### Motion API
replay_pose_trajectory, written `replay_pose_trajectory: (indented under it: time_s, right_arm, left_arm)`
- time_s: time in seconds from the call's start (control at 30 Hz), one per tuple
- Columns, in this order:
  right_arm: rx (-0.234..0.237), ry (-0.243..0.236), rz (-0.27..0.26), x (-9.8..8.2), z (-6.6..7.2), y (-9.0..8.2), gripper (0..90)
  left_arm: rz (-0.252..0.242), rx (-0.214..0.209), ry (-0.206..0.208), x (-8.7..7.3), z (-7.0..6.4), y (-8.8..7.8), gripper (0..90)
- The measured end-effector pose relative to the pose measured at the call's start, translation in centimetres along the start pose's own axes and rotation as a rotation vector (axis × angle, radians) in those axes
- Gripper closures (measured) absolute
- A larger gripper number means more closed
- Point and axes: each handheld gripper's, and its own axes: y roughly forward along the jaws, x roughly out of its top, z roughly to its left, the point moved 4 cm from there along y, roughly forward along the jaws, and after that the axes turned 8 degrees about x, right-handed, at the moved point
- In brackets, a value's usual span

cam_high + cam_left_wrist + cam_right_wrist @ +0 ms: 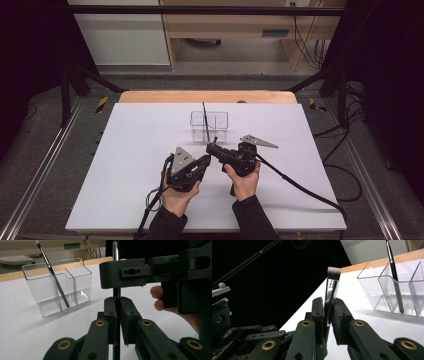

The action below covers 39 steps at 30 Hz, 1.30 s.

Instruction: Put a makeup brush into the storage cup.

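White board covers the table [125, 165], and toward its far middle we see a clear plastic organizer [209, 125] with a thin brush [205, 120] leaning in one compartment. Near us, our left gripper [117, 315] is clamped on the dark handle of a flat makeup brush [332, 287]. Our right gripper [327, 312] pinches the same brush just beside its silver ferrule, bristles pointing up.
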Motion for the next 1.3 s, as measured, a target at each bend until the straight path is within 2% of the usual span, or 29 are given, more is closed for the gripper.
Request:
replay_pose_trajectory:
  time_s: [0.37, 0.63, 0.8, 0.9, 1.1, 1.3]
  right_arm:
    - [0.018, 0.005, -0.001, 0.0, 0.1, 0.0, 83.4]
    - [0.022, -0.012, 0.001, -0.1, 0.1, 0.0, 83.7]
    - [0.01, -0.03, -0.007, 0.1, 0.2, -0.2, 83.8]
    - [-0.012, -0.048, -0.008, 0.4, 0.1, -0.4, 83.8]
    - [-0.022, -0.077, -0.015, 0.8, 0.1, -0.7, 83.8]
    - [-0.038, -0.117, -0.023, 1.4, 0.0, -1.0, 83.8]
  left_arm:
    - [0.0, -0.004, -0.003, 0.0, 0.0, 0.0, 83.2]
    - [0.014, -0.017, 0.004, 0.1, 0.2, -0.1, 82.1]
    - [0.021, -0.035, 0.023, 0.2, 0.4, -0.3, 71.4]
    - [0.022, -0.044, 0.048, 0.4, 0.6, -0.6, 63.7]
    - [0.017, -0.043, 0.107, 1.0, 1.3, -1.3, 47.1]
    - [0.019, -0.061, 0.113, 1.2, 2.4, -2.0, 37.7]
